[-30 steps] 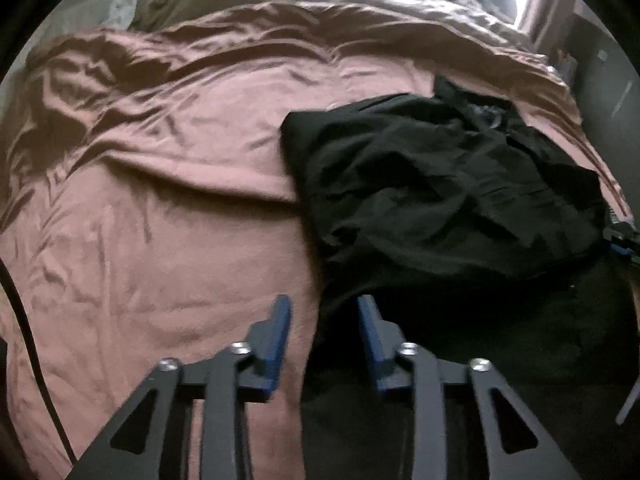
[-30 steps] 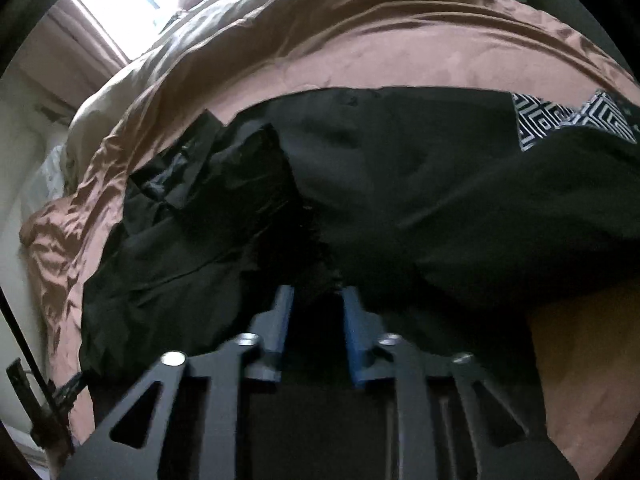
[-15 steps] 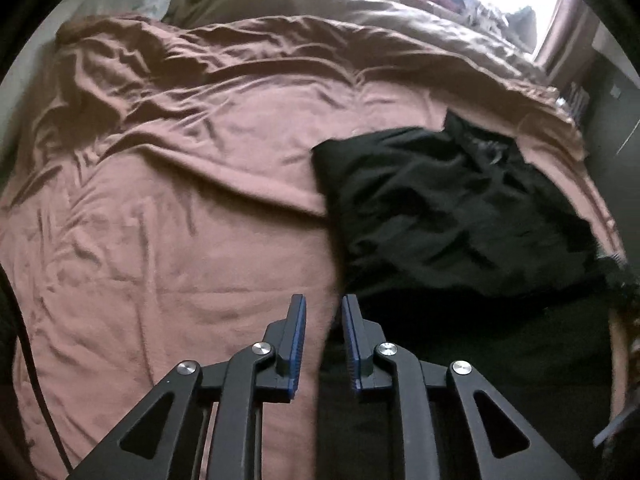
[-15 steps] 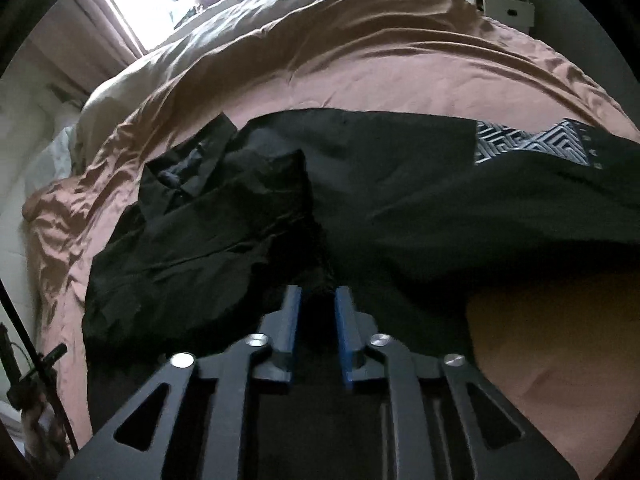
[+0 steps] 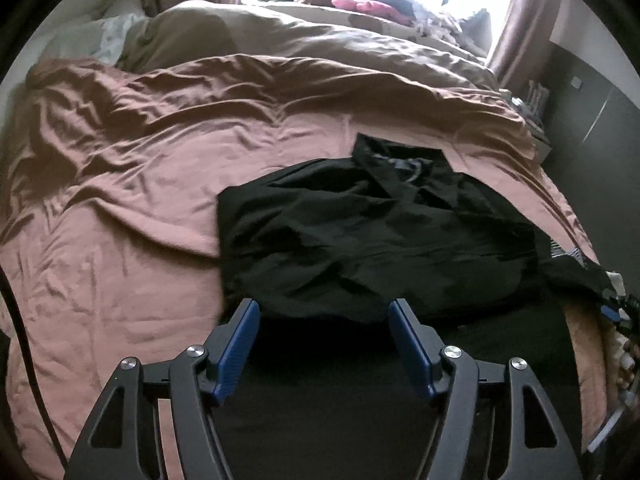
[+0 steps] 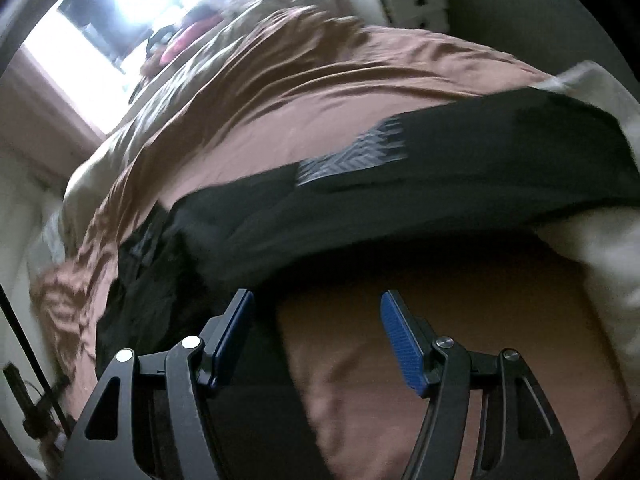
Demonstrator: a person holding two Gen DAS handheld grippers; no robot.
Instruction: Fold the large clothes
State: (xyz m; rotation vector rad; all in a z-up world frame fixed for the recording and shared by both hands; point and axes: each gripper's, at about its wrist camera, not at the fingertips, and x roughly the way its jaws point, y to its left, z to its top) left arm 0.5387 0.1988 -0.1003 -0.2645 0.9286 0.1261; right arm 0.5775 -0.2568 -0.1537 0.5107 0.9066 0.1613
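Observation:
A large black garment (image 5: 372, 240) lies on a brown bedspread (image 5: 132, 184), folded over itself, its collar at the far end. My left gripper (image 5: 322, 308) is open and empty, just above the garment's near edge. In the right wrist view the garment (image 6: 360, 220) stretches across the bed, with a black-and-white patterned patch (image 6: 352, 152) on it. My right gripper (image 6: 316, 298) is open and empty, over the garment's near edge and the bedspread (image 6: 400, 340). That view is blurred by motion.
A beige duvet (image 5: 320, 48) lies bunched at the far end of the bed under a bright window. Stuffed toys and pink cloth (image 5: 352, 0) sit there. Dark furniture (image 5: 592, 108) stands at the right. A white drawer unit (image 6: 404, 0) stands past the bed.
Both grippers were shut on the black garment's near edge half a second ago and have opened and let it go. Both have pulled back. The right gripper has swung to the right.

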